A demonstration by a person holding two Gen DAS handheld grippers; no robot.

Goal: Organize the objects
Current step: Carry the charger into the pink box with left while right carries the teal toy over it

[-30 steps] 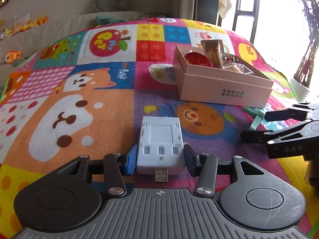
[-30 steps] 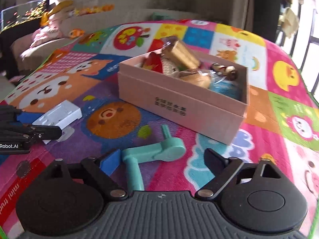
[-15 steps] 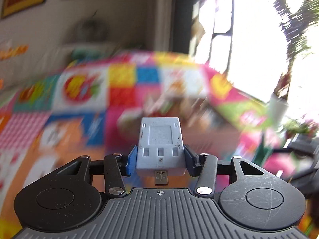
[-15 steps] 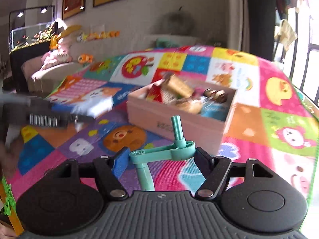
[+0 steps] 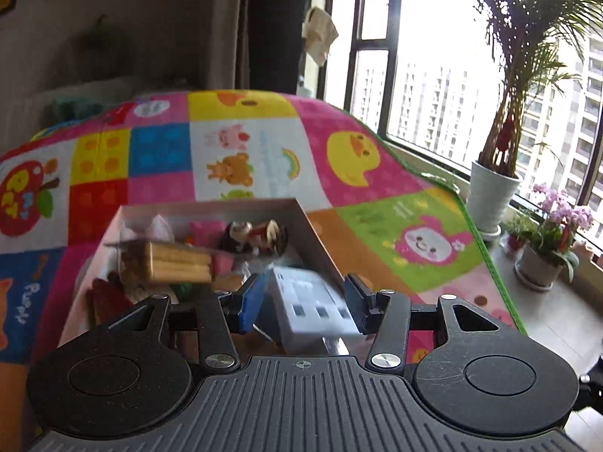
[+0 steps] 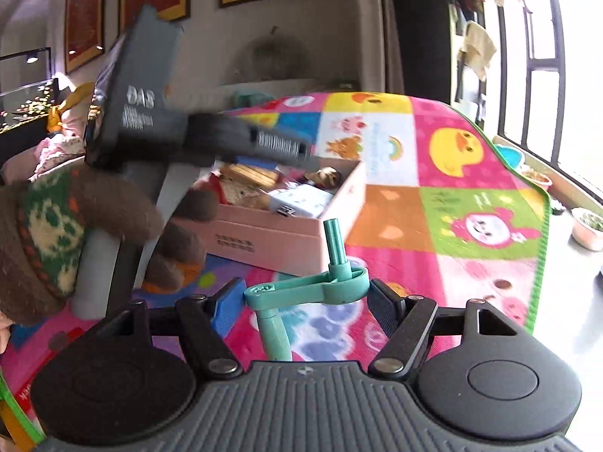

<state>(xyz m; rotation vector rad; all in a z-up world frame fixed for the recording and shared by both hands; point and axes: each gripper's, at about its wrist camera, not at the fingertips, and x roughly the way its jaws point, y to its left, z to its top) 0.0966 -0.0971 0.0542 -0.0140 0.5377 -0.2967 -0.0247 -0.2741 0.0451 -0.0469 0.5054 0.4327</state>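
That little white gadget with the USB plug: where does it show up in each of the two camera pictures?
Left wrist view: the white USB gadget sits low at centre, tilted and blurred, between the fingers of the left gripper, over the box.
Right wrist view: it lies mid-frame inside the box, plug toward the camera.
Shared landmark: the pink cardboard box on the colourful play mat.
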